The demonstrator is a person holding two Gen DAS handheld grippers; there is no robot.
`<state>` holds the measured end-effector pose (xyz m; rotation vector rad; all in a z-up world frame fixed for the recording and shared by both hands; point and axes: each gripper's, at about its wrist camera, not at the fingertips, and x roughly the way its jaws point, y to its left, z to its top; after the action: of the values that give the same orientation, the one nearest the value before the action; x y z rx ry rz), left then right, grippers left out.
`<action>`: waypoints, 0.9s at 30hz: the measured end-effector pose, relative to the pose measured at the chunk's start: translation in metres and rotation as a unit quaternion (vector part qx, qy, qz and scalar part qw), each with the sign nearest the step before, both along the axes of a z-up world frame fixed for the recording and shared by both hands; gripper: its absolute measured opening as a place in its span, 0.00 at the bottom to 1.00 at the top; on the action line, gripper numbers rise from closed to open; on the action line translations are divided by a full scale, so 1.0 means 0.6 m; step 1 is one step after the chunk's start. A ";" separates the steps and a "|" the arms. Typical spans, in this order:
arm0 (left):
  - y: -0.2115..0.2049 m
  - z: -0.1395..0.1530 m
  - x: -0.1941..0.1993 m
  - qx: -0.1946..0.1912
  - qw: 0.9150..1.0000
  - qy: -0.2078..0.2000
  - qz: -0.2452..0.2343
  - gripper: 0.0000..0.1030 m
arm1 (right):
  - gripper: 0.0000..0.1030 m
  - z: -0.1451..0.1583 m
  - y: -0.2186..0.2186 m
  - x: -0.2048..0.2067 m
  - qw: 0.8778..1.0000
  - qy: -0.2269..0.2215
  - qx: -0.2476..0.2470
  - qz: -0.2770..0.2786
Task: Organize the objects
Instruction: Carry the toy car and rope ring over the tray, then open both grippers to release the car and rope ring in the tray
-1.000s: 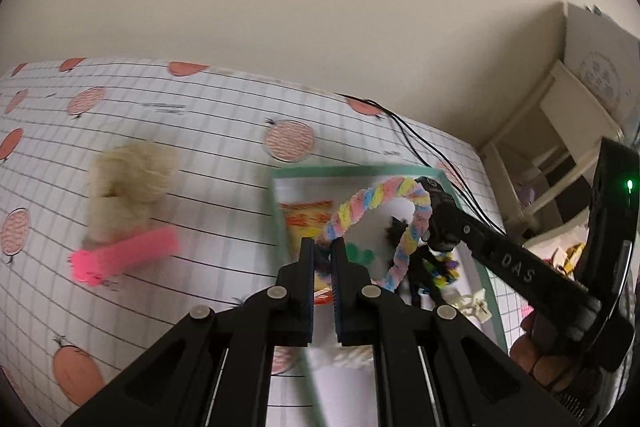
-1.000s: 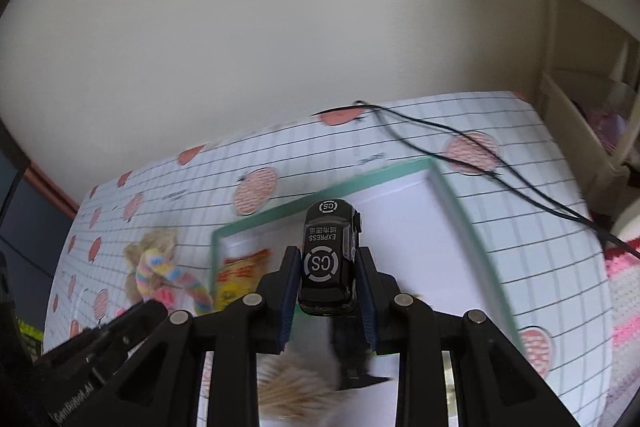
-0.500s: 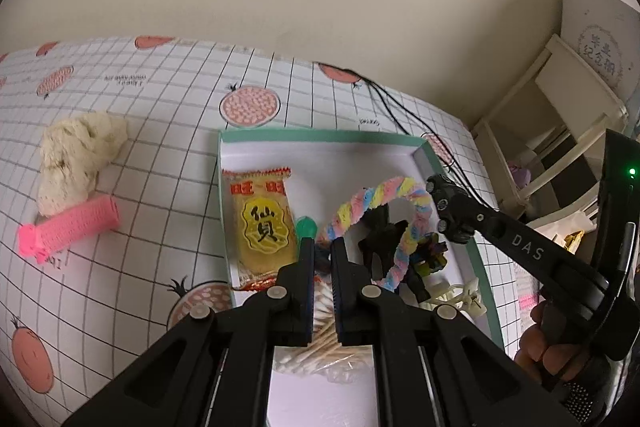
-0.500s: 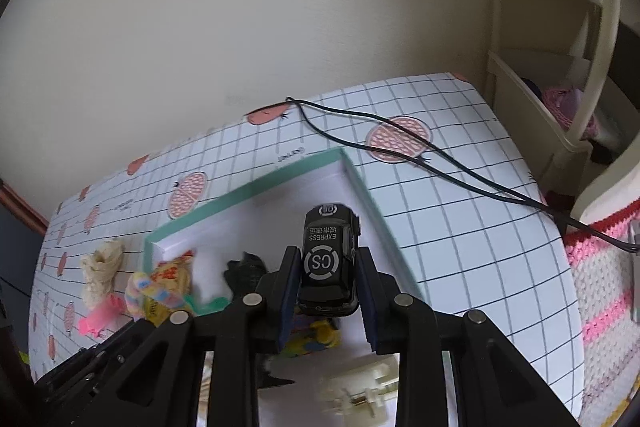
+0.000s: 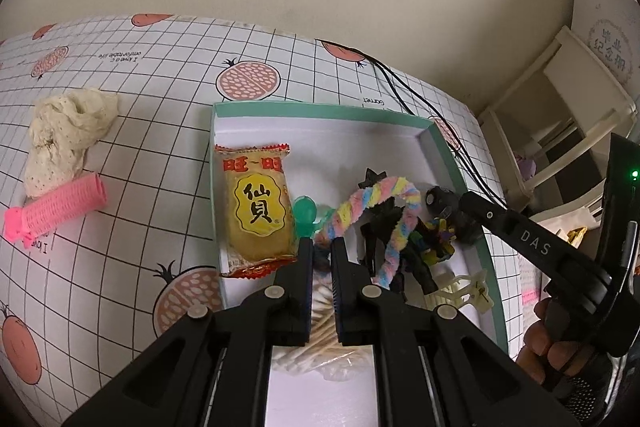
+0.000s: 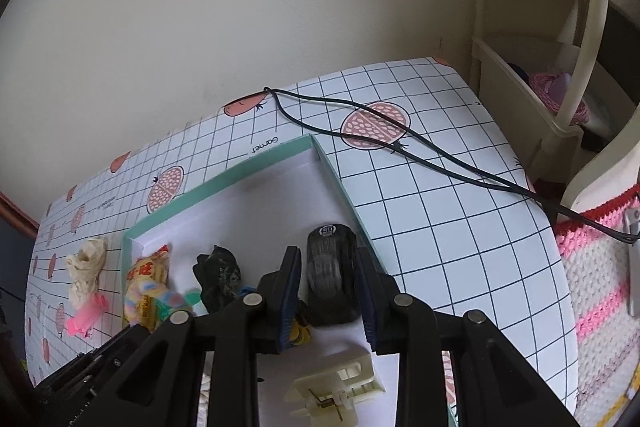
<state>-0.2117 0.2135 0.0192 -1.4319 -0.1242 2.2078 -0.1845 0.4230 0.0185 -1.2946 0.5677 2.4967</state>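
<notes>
Two grippers work over a grid-printed tablecloth point(image 5: 160, 99) patterned with pomegranates, smooth and glossy. At its centre lies a shallow rectangular cardboard box point(image 5: 320, 109), mint-green outside, white inside. At nine o'clock of the box sit a crumpled cream cloth point(image 5: 68, 139) with tiny perforations and, just below it, a ribbed pink hair roller point(image 5: 56, 213), cylindrical.

Inside the box, at its nine o'clock side, lies a crinkle-edged yellow rice-cracker packet point(image 5: 258, 215). Right of it arches a fuzzy twisted pastel pipe cleaner point(image 5: 384, 215), one end pinched between the closed jaws of the left gripper point(image 5: 321, 255). A cream plastic hair claw point(image 6: 340, 387) lies at the box's five o'clock corner.

The right gripper point(image 6: 326, 291) has its jaws spread apart, flanking a small glossy black toy car point(image 6: 330, 277) that rests on the box floor against the three o'clock wall, neither pad clearly touching it. A lumpy black object point(image 6: 218, 277) sits at the car's nine o'clock.
</notes>
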 end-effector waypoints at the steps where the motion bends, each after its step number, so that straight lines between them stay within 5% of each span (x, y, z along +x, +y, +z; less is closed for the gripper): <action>1: 0.001 0.000 0.000 -0.001 1.000 -0.002 -0.002 0.08 | 0.28 0.000 -0.001 -0.001 1.000 -0.002 0.000 0.002; 15: -0.006 0.054 0.003 0.003 1.000 0.028 -0.003 0.17 | 0.28 0.074 -0.034 -0.004 0.999 0.013 0.012 0.038; 19: -0.025 0.063 -0.002 0.001 0.999 0.040 0.018 0.32 | 0.28 0.078 -0.049 -0.010 0.998 0.006 0.001 0.061; 22: -0.039 0.062 -0.011 0.000 0.999 0.035 0.032 0.32 | 0.29 0.069 -0.059 -0.015 0.997 -0.014 -0.002 0.071; 25: -0.051 0.060 -0.015 -0.006 0.999 0.034 0.040 0.35 | 0.40 0.057 -0.066 -0.019 0.997 -0.035 0.001 0.073; 27: -0.057 0.057 -0.019 -0.015 0.998 0.034 0.050 0.47 | 0.47 0.051 -0.064 -0.017 0.997 -0.043 -0.001 0.071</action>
<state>-0.2233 0.1792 0.0535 -1.3925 -0.1427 2.3470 -0.1948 0.3845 0.0488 -1.4829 0.4732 2.5376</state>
